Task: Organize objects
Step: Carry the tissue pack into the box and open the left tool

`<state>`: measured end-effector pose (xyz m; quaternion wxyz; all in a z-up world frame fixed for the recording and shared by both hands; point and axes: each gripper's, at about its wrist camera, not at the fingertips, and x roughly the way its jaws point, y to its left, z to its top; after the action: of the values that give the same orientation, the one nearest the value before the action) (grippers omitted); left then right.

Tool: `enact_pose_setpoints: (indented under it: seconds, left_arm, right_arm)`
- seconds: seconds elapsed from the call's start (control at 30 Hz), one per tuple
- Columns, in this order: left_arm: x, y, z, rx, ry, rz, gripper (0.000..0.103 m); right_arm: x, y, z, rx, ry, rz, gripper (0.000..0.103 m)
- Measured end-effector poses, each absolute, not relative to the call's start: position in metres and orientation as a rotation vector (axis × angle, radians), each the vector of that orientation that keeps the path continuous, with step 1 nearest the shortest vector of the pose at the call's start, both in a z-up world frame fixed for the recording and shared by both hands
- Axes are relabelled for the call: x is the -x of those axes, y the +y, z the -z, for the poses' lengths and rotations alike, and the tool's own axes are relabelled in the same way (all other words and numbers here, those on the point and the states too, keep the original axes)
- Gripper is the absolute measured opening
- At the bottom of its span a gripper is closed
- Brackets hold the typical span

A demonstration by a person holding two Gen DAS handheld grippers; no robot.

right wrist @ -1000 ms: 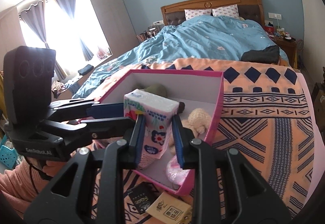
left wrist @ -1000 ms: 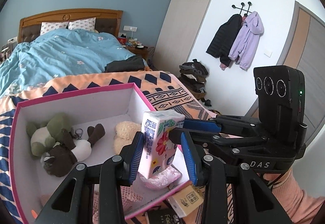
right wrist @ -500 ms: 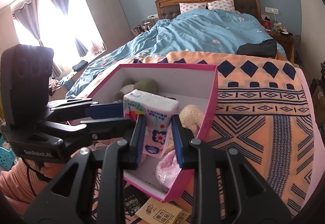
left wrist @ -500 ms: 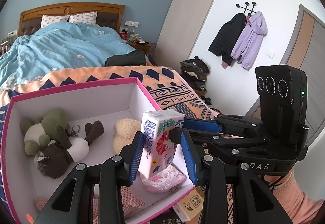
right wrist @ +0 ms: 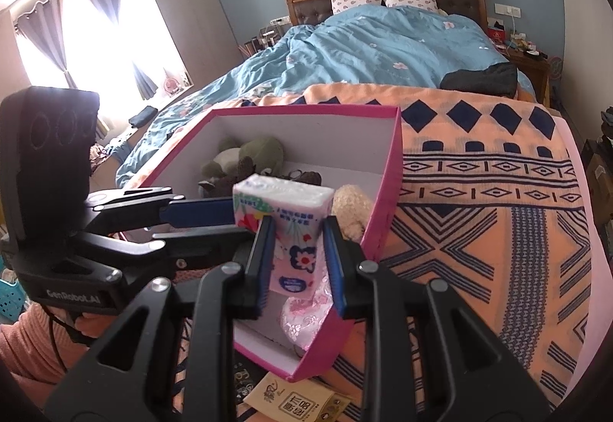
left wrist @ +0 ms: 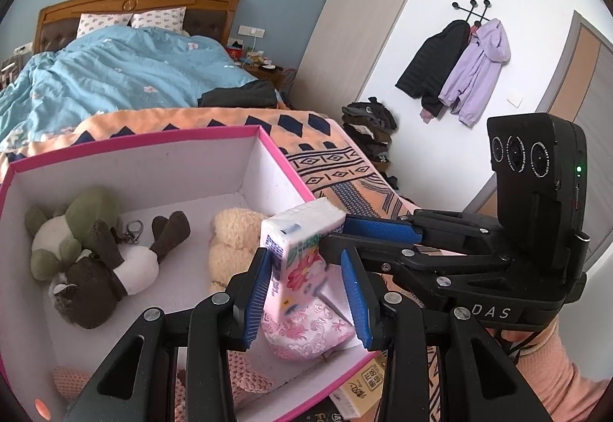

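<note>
Tissue pack (left wrist: 302, 253) is held upright at lower centre of both views, clamped by both grippers at once: left gripper (left wrist: 306, 291) across one pair of faces, right gripper (right wrist: 299, 261) across the other. Pack is kept over the near corner of the pink box (right wrist: 390, 169), above a pink pouch (left wrist: 306, 334), apparently for lowering beside the plush toys (left wrist: 95, 257).

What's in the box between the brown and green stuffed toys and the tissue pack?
A fluffy cream plush toy lies there on the white floor of the pink-rimmed box; the left wrist view shows it best.
</note>
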<state>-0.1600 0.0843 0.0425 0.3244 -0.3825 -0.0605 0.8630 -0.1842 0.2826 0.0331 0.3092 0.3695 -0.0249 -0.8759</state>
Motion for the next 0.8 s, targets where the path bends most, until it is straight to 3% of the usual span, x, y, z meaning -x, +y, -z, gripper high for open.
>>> enact_pose_setpoints:
  seconds: [0.33,0.6,0.73,0.8]
  left_arm:
    - [0.164,0.079,-0.036,1.055,-0.162,-2.302,0.040]
    - [0.150,0.069,-0.043,1.007,-0.125,-2.368,0.057]
    - [0.136,0.066,-0.052,0.956,-0.100,-2.391,0.064]
    - [0.126,0.064,-0.057,0.925,-0.082,-2.407,0.078]
  right_arm:
    - [0.186,0.277,-0.029,-1.001,-0.046,2.345,0.027]
    - [0.173,0.280,-0.035,-0.943,-0.054,2.347,0.029]
    - [0.162,0.284,-0.039,-0.907,-0.076,2.341,0.044]
    - [0.156,0.286,-0.042,-0.888,-0.086,2.338,0.046]
